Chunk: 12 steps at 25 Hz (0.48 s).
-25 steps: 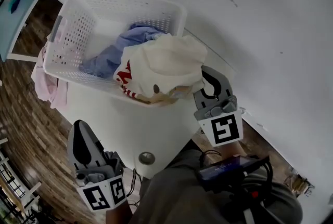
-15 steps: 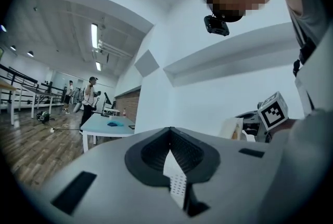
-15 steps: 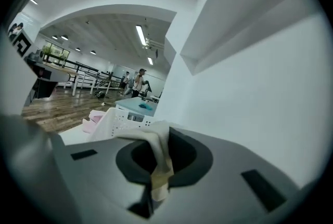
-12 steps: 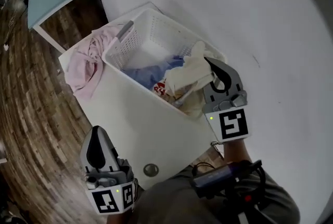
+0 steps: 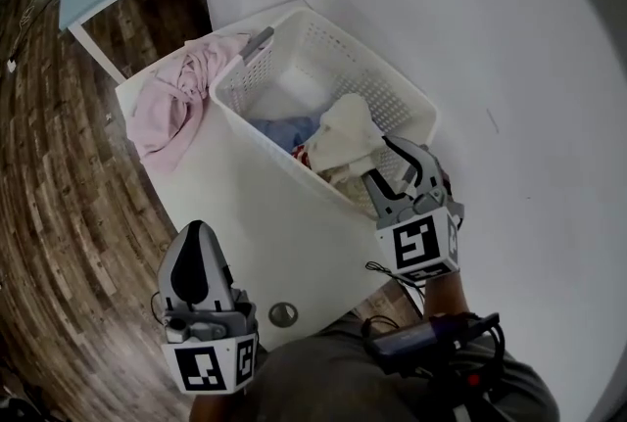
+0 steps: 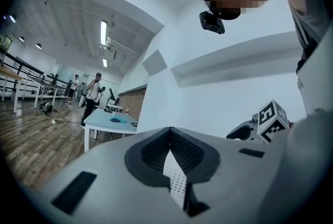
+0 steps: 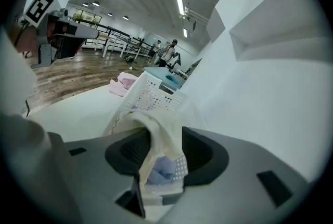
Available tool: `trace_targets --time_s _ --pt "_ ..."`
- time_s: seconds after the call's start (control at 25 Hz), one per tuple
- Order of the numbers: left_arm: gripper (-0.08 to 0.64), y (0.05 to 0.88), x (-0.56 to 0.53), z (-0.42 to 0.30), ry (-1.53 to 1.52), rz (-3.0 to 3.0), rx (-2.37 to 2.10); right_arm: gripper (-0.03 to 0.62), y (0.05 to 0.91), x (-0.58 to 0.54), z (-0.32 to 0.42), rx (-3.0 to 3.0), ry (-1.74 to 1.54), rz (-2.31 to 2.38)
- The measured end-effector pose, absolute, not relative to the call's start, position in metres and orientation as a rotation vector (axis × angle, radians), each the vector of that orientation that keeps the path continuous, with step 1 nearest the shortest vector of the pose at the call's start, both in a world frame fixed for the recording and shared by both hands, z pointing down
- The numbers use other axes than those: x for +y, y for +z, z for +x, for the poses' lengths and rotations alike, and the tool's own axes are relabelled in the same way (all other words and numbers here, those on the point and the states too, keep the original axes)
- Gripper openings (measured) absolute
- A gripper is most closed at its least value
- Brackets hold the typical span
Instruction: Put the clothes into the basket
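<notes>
cream garment (image 5: 349,124) crumpled in white basket (image 5: 375,89), pink garment (image 5: 172,99) draped beside it

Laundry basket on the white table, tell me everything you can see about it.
The laundry basket is white, rectangular, plastic-looking, its walls perforated, with a grey handle at the far end. It stands upright on the white table, beside the wall. Inside lie a blue garment and a cream garment with red print. A pink garment lies on the table against its far end. The right claw hangs at its near corner; its jaws have just been opening, the cream cloth between them.
</notes>
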State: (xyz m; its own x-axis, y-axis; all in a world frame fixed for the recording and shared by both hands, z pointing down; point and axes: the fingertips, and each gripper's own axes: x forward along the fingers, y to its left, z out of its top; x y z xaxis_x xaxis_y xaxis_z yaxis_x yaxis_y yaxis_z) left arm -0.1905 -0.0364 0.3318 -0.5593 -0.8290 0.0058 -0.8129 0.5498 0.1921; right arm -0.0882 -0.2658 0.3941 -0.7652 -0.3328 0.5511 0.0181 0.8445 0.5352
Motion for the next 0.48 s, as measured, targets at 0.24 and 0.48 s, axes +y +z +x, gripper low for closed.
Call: trace_targets --time_s 0.24,0.48 --pt "0.008 0.330 -0.048 -0.171 -0.237 1.558 -2.606 0.187 0.401 -0.256 -0.039 -2.386 -0.569 0.343" --pt "0.008 0.316 -0.046 -0.154 -0.194 1.672 -2.578 0.166 0.393 -0.233 -0.008 -2.543 -0.361 0.456"
